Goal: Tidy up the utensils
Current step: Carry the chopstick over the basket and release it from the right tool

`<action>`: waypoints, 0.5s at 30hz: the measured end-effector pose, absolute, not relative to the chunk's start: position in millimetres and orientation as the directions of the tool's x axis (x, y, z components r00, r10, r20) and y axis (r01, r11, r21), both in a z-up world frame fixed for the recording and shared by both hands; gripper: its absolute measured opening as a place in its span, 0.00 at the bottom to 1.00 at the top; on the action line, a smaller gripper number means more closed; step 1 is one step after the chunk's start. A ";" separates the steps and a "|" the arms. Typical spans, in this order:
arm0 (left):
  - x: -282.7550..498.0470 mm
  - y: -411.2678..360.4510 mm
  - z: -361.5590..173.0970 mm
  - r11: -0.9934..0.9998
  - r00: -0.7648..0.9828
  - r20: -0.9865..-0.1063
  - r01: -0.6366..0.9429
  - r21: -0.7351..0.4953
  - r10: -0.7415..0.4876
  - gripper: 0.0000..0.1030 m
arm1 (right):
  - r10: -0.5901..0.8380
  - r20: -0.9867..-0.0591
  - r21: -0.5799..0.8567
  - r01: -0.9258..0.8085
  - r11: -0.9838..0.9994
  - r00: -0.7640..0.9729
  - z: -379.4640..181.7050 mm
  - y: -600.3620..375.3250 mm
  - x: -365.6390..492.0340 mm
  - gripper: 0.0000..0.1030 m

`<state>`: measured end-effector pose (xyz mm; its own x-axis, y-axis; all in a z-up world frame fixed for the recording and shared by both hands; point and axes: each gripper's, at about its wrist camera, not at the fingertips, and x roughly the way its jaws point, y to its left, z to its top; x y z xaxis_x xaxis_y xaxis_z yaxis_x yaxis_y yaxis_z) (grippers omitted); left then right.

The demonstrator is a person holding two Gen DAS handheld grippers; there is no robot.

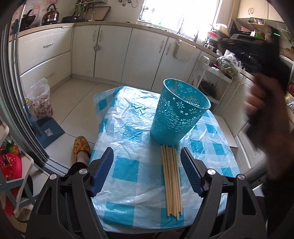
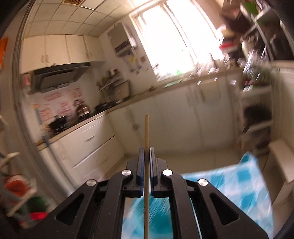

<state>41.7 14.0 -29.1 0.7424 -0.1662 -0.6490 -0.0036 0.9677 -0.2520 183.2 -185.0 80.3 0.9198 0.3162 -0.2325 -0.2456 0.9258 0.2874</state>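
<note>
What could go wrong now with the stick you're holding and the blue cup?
1. The right gripper pinches one chopstick with a long end sticking out each side, so it might swivel or slip.
2. The cup is tall and light-looking; a bump from the stick could tip it.
3. The loose chopsticks lie right at the table's near edge on the slippery plastic cloth; the open left gripper might nudge them off.

The holder (image 1: 181,112) looks like matt turquoise plastic pierced with floral cut-outs; the chopsticks (image 1: 171,181) are pale, smooth bare wood; the checked table cover (image 1: 126,171) is thin, glossy, wrinkled plastic film; a shiny metal kettle (image 1: 51,13) gleams
</note>
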 end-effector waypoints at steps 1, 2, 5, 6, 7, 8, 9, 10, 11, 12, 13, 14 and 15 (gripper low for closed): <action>40.5 14.0 -28.2 0.967 0.744 -0.647 -0.002 -0.255 -0.169 0.72 | 0.290 -0.231 0.269 -0.225 0.936 0.929 78.6 -182.3 185.3 0.06; 39.8 14.0 -27.2 0.966 0.744 -0.647 -0.005 -0.257 -0.168 0.73 | 0.255 -0.237 0.248 -0.195 0.949 0.937 70.6 -176.7 193.1 0.06; 40.4 14.9 -28.4 0.964 0.740 -0.651 -0.009 -0.265 -0.172 0.74 | 0.210 -0.289 0.224 -0.148 0.963 0.934 45.6 -167.6 208.2 0.06; 41.2 14.9 -29.6 0.964 0.737 -0.653 -0.009 -0.267 -0.174 0.75 | 0.213 -0.313 0.223 -0.146 0.964 0.926 37.7 -165.3 210.3 0.06; 42.0 15.1 -30.8 0.963 0.735 -0.655 -0.010 -0.268 -0.175 0.75 | 0.217 -0.327 0.220 -0.149 0.964 0.920 33.3 -163.3 211.4 0.06; 43.6 14.8 -32.5 0.963 0.731 -0.659 -0.011 -0.270 -0.177 0.75 | 0.221 -0.340 0.215 -0.153 0.965 0.914 29.0 -161.5 210.9 0.06; 44.5 15.1 -33.2 0.962 0.728 -0.661 -0.011 -0.272 -0.179 0.75 | 0.226 -0.349 0.211 -0.158 0.965 0.910 26.0 -161.1 208.3 0.06; 45.7 15.0 -34.1 0.961 0.726 -0.663 -0.012 -0.278 -0.183 0.75 | 0.234 -0.359 0.211 -0.166 0.963 0.903 24.9 -160.3 207.1 0.07; 46.2 15.8 -34.9 0.960 0.725 -0.664 -0.013 -0.281 -0.185 0.75 | 0.243 -0.369 0.211 -0.174 0.962 0.897 25.9 -158.3 208.1 0.07; 47.0 15.6 -34.9 0.959 0.724 -0.664 -0.013 -0.282 -0.185 0.75 | 0.249 -0.375 0.210 -0.180 0.961 0.893 26.3 -158.5 206.8 0.08; 47.0 15.5 -34.6 0.959 0.724 -0.665 -0.013 -0.282 -0.185 0.75 | 0.259 -0.376 0.209 -0.191 0.959 0.890 28.2 -160.6 201.2 0.10; 47.0 15.6 -34.4 0.960 0.725 -0.663 -0.013 -0.281 -0.184 0.75 | 0.265 -0.373 0.211 -0.197 0.957 0.889 33.3 -160.4 198.3 0.11; 46.7 15.4 -33.8 0.960 0.727 -0.662 -0.013 -0.281 -0.183 0.75 | 0.275 -0.364 0.215 -0.207 0.954 0.890 39.3 -164.3 191.0 0.13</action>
<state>46.7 15.4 -33.8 0.7272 -0.1834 -0.6615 -0.0135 0.9597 -0.2808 191.0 -164.3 39.3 0.8899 0.2751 -0.3639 -0.2073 0.9544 0.2146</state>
